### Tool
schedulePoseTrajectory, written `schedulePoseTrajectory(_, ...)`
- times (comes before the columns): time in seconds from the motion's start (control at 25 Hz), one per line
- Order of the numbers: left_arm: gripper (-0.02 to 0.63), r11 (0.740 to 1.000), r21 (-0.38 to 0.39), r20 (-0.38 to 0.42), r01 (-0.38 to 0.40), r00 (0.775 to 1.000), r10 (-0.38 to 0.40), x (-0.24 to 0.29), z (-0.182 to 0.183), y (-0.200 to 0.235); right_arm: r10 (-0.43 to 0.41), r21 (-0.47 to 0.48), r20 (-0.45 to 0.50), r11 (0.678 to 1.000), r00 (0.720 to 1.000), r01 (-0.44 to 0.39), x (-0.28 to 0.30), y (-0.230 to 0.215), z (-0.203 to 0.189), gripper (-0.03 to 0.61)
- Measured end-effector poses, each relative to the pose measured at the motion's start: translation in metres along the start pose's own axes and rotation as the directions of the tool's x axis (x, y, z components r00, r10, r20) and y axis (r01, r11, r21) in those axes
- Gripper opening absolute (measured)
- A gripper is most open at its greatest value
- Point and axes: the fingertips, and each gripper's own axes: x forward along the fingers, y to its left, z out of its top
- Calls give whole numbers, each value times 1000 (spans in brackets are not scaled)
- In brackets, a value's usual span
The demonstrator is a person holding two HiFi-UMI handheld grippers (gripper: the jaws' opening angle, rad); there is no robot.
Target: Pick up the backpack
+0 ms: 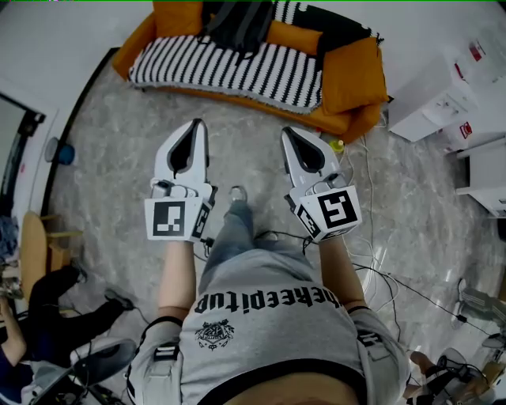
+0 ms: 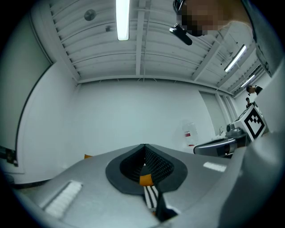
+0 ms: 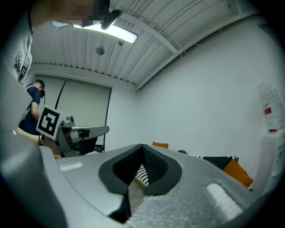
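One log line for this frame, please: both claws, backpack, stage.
stage: before grasp | left claw: shut, empty | right claw: shut, empty | backpack: on sofa, ahead of both claws, untouched

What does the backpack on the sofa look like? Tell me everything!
The backpack is dark grey or black and looks like soft fabric, with straps hanging loose. It lies slumped on the orange sofa, its lower end on the black-and-white striped cover. The picture's top edge cuts off part of it. Only the sofa and cover touch it.
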Motion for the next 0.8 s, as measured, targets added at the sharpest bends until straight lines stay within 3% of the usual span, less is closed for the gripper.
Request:
schedulePoseTrajectory(0.28, 20, 999, -9, 6, 51, 999, -51, 42, -11, 7, -41, -1, -4, 999, 999, 41, 27, -29, -1, 3)
schedulePoseTrajectory(0.8, 20, 995, -14, 3, 101, 995, -101, 145, -31, 85, -95, -6, 13, 995, 995, 95, 144, -74, 4, 3)
